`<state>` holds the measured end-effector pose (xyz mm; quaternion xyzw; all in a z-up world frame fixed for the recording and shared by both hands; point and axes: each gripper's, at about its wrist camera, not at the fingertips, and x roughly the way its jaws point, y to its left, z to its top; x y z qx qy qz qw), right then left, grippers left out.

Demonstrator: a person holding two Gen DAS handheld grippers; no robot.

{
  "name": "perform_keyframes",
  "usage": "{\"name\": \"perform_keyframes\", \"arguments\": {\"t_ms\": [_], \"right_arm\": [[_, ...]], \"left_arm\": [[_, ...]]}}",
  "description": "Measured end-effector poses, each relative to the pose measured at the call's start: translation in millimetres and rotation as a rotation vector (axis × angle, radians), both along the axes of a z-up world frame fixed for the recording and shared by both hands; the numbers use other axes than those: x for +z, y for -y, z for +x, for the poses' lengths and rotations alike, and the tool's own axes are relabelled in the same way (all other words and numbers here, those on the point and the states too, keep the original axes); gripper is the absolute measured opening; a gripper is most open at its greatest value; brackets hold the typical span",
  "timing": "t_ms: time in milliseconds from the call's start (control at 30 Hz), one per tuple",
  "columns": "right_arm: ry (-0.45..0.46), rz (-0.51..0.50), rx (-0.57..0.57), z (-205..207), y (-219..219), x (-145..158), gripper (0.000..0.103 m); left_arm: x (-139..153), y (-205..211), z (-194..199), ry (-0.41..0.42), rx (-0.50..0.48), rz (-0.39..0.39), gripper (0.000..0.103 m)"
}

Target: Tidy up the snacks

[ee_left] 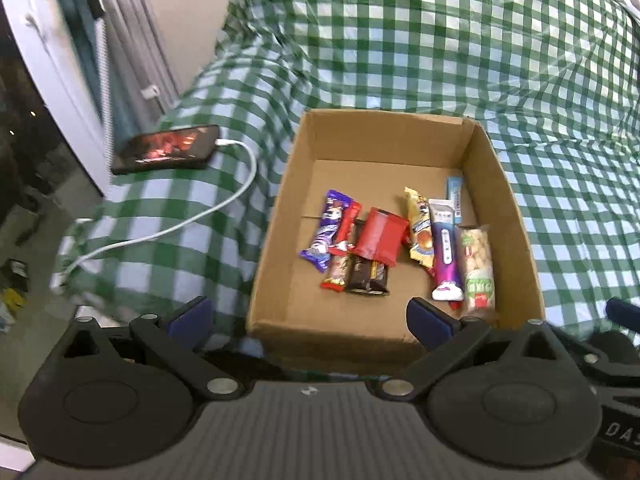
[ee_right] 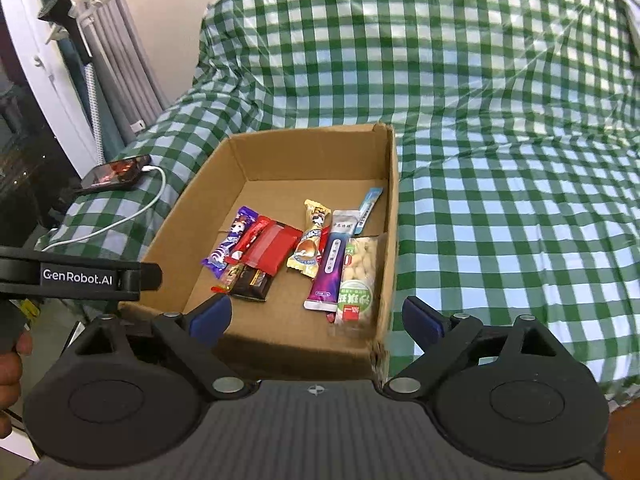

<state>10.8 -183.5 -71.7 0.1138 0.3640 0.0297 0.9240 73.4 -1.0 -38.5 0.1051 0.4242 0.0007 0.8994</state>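
Left gripper [ee_left: 310, 316]: matte black body with a ribbed grey top plate bearing a small round emblem; two round black discs flank it, each linked by angled black arms with triangular cut-outs and silver screws; the fingers [ee_left: 192, 316] are tipped with dark blue pads. Right gripper [ee_right: 316, 318]: same build, with blue-padded fingers [ee_right: 420, 320], silver screws, and a round emblem on the grey plate. In the right wrist view, the side of the left gripper shows a black bar printed "GenRobot.AI" in white, with a bare hand [ee_right: 10, 372] gripping its handle
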Motion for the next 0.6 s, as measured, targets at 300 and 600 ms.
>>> {"name": "perform_keyframes", "arguments": {"t_ms": [300,600], "right_arm": [[0.086,-0.010,-0.019,-48.5,4.2,20.3,0.096],[0.139,-0.018,-0.031,-71.5,5.2,30.7,0.097]], "left_arm": [[16.7,-11.1,-37.0,0.036,0.032,-0.075,0.103],[26.2,-10.4,-58.5,0.030,0.016,-0.037,0.103]]}}
